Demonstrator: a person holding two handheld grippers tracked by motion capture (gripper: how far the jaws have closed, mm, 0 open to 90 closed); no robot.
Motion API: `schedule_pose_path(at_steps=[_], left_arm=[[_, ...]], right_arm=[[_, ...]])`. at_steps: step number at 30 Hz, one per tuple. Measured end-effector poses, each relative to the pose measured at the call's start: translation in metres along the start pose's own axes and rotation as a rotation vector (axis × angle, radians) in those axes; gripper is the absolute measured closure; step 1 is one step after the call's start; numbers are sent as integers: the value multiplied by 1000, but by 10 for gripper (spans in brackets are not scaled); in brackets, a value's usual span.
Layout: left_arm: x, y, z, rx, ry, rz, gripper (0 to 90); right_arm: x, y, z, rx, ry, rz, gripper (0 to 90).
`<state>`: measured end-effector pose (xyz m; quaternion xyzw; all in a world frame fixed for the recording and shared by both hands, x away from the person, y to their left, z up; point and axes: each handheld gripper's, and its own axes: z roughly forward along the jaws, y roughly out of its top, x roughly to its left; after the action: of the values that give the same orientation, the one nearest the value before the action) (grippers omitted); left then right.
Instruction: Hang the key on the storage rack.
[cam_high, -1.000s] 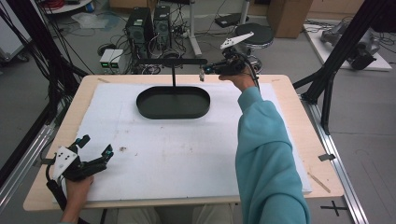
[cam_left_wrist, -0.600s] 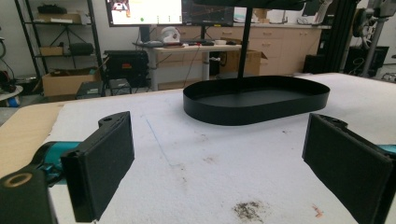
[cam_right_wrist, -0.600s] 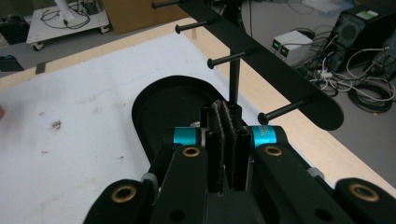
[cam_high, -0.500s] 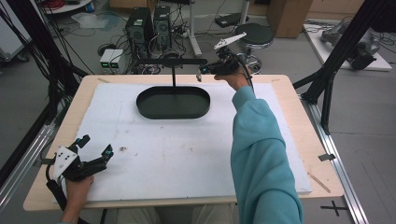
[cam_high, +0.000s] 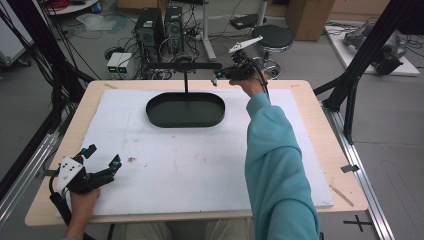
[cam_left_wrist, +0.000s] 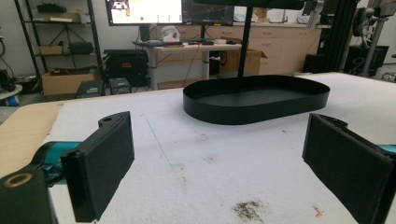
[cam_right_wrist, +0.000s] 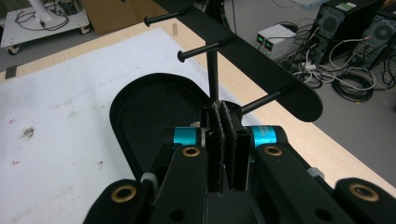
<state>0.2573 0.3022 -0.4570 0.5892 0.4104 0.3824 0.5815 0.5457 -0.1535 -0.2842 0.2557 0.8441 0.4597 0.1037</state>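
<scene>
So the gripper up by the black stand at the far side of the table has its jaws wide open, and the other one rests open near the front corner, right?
Not quite. The right gripper by the black stand has its jaws pressed together, with nothing between them, as the right gripper view shows. The rest holds: the left gripper rests open near the table's front corner.

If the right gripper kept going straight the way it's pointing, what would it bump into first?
Probably the peg sticking out of the black stand's crossbar. The shut right gripper points right at it, with the post and oval tray beyond. Depth is hard to judge.
</scene>
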Motion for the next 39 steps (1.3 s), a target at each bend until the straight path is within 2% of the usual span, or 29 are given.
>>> schedule_pose_path(at_steps=[12,39], left_arm=[[0,0,0,1,-1,0,94],[0,0,0,1,0,-1,94]], right_arm=[[-2,-1,1,-2,-7,5,885],[-1,-1,4,4,-58,2,885]])
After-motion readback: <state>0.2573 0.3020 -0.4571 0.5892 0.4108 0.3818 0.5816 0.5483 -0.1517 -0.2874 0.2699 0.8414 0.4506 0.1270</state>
